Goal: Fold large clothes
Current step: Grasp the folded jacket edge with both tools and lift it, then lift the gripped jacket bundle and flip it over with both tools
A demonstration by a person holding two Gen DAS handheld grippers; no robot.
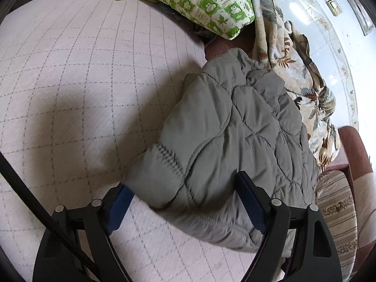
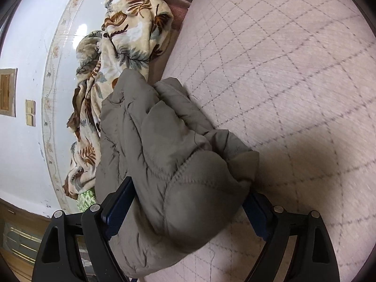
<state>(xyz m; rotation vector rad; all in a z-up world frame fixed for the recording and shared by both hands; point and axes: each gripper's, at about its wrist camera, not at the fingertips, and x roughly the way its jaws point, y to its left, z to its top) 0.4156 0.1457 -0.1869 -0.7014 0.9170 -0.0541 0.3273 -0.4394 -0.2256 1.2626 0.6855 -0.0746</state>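
Note:
A grey quilted puffer jacket [image 1: 235,129] lies bunched into a thick bundle on the pink quilted mattress [image 1: 70,82]. My left gripper [image 1: 185,197] straddles its near end with the jaws wide. The left blue pad [image 1: 119,204] sits at the jacket's edge and the right pad [image 1: 251,199] lies against its top. In the right wrist view the same jacket [image 2: 152,141] bulges between the wide jaws of my right gripper [image 2: 188,199]. Its blue pads [image 2: 119,204] flank the bundle without squeezing it. The jacket rests on the mattress [image 2: 293,70].
A green patterned pillow [image 1: 199,0] and a leaf-print blanket [image 1: 293,70] lie along the bed's wall side, the blanket [image 2: 129,23] just behind the jacket. A striped cushion [image 1: 336,211] sits at the bed's end. A black strap [image 1: 23,188] crosses the left view's corner.

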